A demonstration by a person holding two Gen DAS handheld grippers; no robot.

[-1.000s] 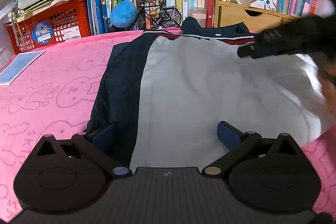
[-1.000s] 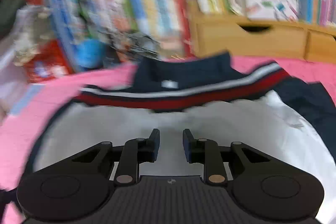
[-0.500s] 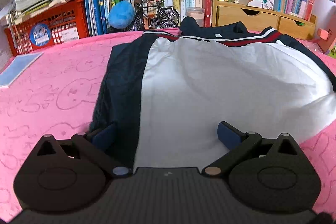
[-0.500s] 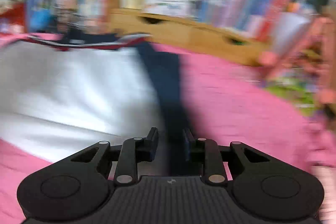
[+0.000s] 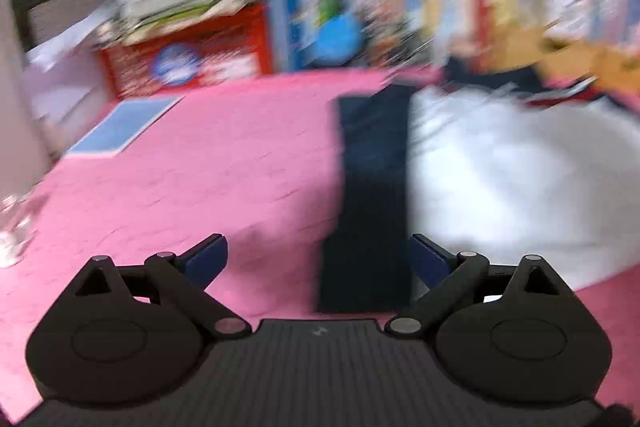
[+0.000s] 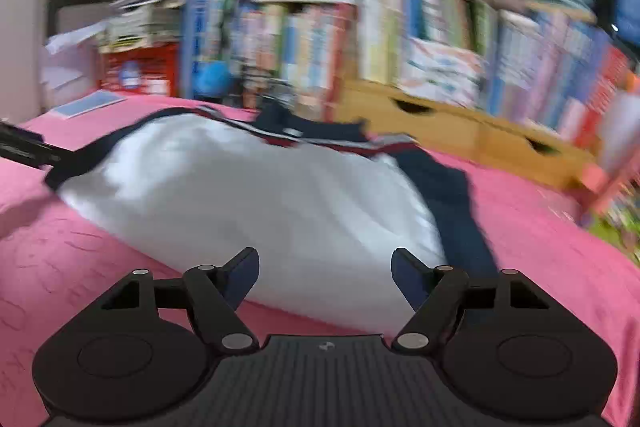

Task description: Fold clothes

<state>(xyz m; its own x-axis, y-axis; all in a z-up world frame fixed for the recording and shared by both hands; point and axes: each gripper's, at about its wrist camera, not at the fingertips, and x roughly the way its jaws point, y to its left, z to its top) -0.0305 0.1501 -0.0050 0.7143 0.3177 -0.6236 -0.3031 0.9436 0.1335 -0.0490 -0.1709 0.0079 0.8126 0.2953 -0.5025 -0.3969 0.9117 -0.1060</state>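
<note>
one garment [image 6: 256, 195], a white jacket with navy sleeves and a red-striped collar, lies spread on the pink bed cover [image 5: 208, 163] in front of the bookshelf [image 6: 400, 47]. both navy sleeves look laid along the white body, so the side folds seem done; the crosswise fold of the body is, by my judgement, still left. the left gripper [image 5: 318, 259] is wide, closing slightly, over the left sleeve [image 5: 372, 187] without pinching it. the right gripper [image 6: 324, 271] is opening above the hem, grasping nothing.
</note>
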